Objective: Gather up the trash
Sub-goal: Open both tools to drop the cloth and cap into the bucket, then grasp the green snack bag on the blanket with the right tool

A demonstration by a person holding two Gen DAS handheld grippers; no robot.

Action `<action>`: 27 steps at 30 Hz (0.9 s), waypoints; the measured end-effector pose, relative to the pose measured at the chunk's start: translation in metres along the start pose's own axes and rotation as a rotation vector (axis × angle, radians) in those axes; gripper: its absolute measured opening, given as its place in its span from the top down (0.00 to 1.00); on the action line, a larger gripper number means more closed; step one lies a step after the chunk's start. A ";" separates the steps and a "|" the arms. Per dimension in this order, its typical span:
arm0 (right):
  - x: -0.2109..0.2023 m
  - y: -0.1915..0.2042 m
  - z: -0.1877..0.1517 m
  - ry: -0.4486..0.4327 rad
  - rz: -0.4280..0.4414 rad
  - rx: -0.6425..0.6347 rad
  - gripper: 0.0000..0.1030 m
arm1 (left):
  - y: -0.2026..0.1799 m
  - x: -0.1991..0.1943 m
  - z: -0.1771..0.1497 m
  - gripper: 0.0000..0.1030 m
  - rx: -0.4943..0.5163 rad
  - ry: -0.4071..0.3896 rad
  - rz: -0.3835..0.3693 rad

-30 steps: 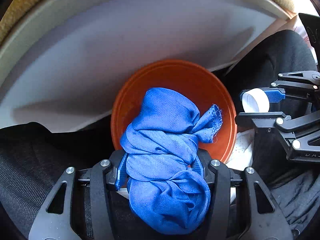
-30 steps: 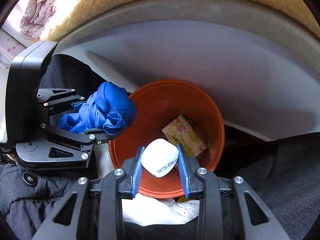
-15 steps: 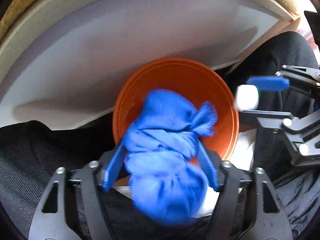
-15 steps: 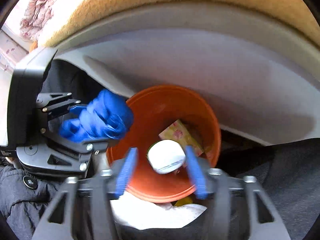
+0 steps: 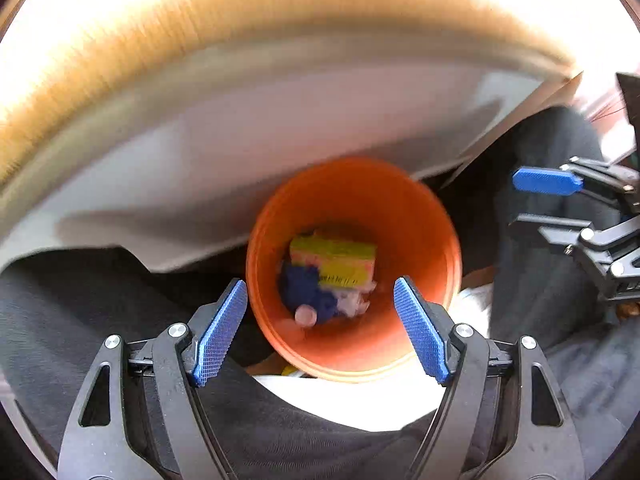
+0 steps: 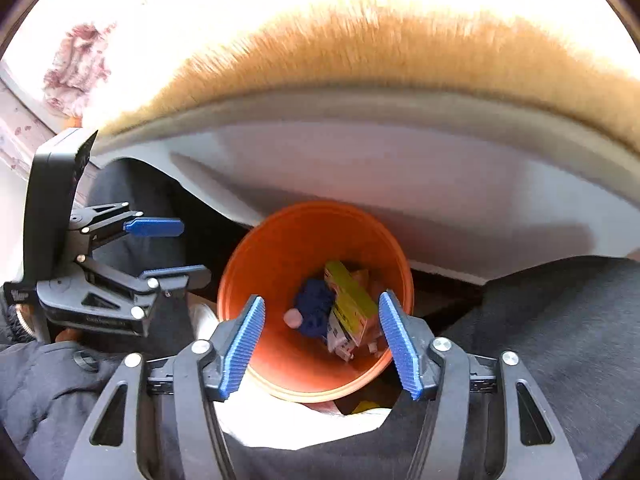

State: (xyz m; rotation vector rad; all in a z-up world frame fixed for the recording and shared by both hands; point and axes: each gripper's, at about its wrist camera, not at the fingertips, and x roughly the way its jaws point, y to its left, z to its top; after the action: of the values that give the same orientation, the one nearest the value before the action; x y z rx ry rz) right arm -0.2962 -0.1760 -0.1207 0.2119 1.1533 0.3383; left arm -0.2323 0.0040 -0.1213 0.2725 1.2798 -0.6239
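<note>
An orange bin point(image 5: 424, 216) stands below both grippers; it also shows in the right wrist view point(image 6: 280, 252). Inside lie a blue cloth point(image 5: 304, 290) point(image 6: 314, 306), a yellow packet point(image 5: 336, 260) point(image 6: 350, 300) and a small white cap point(image 5: 306, 314) point(image 6: 293, 317). My left gripper point(image 5: 320, 332) is open and empty above the bin's near rim. My right gripper point(image 6: 322, 344) is open and empty above the bin too. Each gripper shows in the other's view, the right point(image 5: 548, 204) and the left point(image 6: 164, 248).
A grey-white panel point(image 5: 240, 152) with a tan furry cover point(image 6: 400, 52) on top rises behind the bin. Dark clothing point(image 6: 560, 340) lies on both sides of the bin. A white shoe point(image 5: 360, 400) sits under the bin's near edge.
Both grippers opened. The blue cloth dropped from the left gripper and the white cap from the right gripper into the bin. Both views have lifted and pulled back.
</note>
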 end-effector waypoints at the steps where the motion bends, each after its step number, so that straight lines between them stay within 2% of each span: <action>1: -0.008 0.000 -0.001 -0.021 -0.004 -0.014 0.33 | 0.002 -0.010 0.001 0.25 0.006 -0.031 -0.006; 5: -0.040 0.006 0.007 -0.112 -0.011 -0.068 0.30 | 0.000 -0.052 0.008 0.20 0.007 -0.170 -0.027; 8: -0.064 0.008 0.018 -0.208 -0.019 -0.086 0.24 | 0.002 -0.089 0.018 0.15 -0.005 -0.298 -0.022; 10: -0.079 0.010 0.026 -0.272 -0.030 -0.105 0.16 | 0.003 -0.113 0.024 0.12 -0.016 -0.391 0.004; 13: -0.094 0.010 0.039 -0.340 -0.066 -0.133 0.14 | 0.004 -0.134 0.033 0.10 -0.019 -0.486 0.055; 19: -0.111 0.001 0.076 -0.399 -0.090 -0.126 0.11 | 0.006 -0.146 0.060 0.09 -0.036 -0.555 0.184; 22: -0.112 -0.005 0.098 -0.413 -0.099 -0.104 0.11 | 0.015 -0.149 0.075 0.09 -0.059 -0.597 0.202; 27: -0.114 -0.018 0.146 -0.418 -0.080 -0.040 0.11 | 0.034 -0.137 0.112 0.09 -0.082 -0.617 0.215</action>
State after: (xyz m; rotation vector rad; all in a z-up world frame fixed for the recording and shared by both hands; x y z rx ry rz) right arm -0.2002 -0.2329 0.0282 0.1895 0.7391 0.2314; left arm -0.1438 0.0117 0.0348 0.1300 0.6687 -0.4220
